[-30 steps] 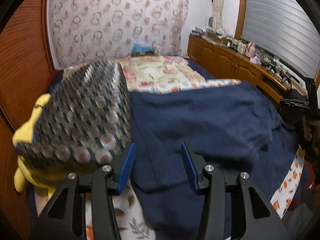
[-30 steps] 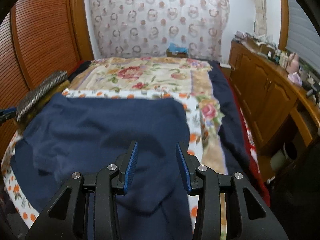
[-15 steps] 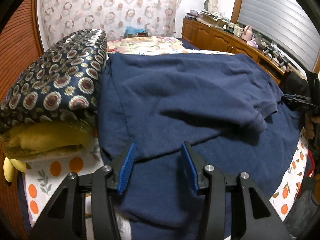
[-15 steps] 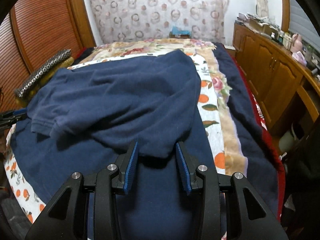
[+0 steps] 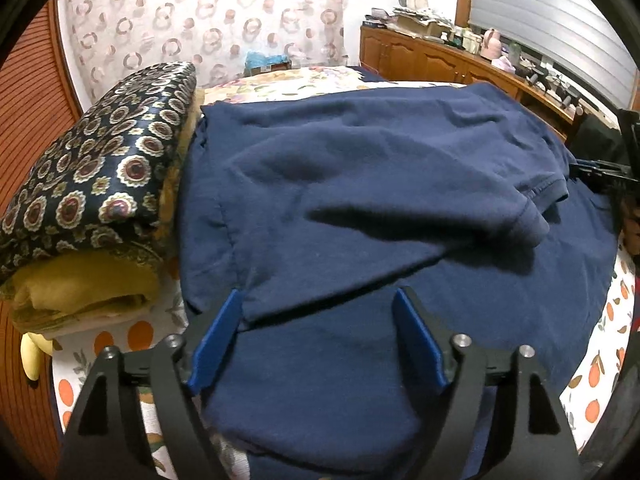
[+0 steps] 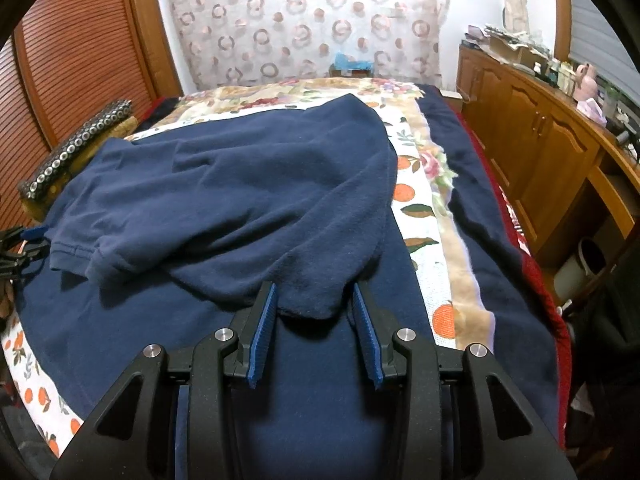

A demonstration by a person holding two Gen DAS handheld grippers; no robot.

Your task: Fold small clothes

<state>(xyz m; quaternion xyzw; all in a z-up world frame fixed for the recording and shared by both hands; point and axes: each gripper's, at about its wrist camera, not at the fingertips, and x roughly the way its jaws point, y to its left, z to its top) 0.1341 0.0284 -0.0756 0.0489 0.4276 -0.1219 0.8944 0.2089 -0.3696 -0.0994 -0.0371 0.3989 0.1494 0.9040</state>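
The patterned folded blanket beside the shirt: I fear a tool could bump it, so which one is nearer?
Left. The left tool sits just right of the patterned blanket. The right tool is across the navy shirt, far from it.

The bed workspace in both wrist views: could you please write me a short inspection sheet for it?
Surface: bed with an orange-print sheet.
Job's things: navy shirt spread flat, upper part folded over the lower; ribbed sleeve cuff lying on top.
Clutter: patterned folded bedding over a yellow blanket, touching the shirt's side.
Grippers: left gripper open, right gripper open; neither holds cloth.
Cables: nothing seen.
Surroundings: wooden cabinets with small items on top, ring-pattern curtain, slatted wooden doors.
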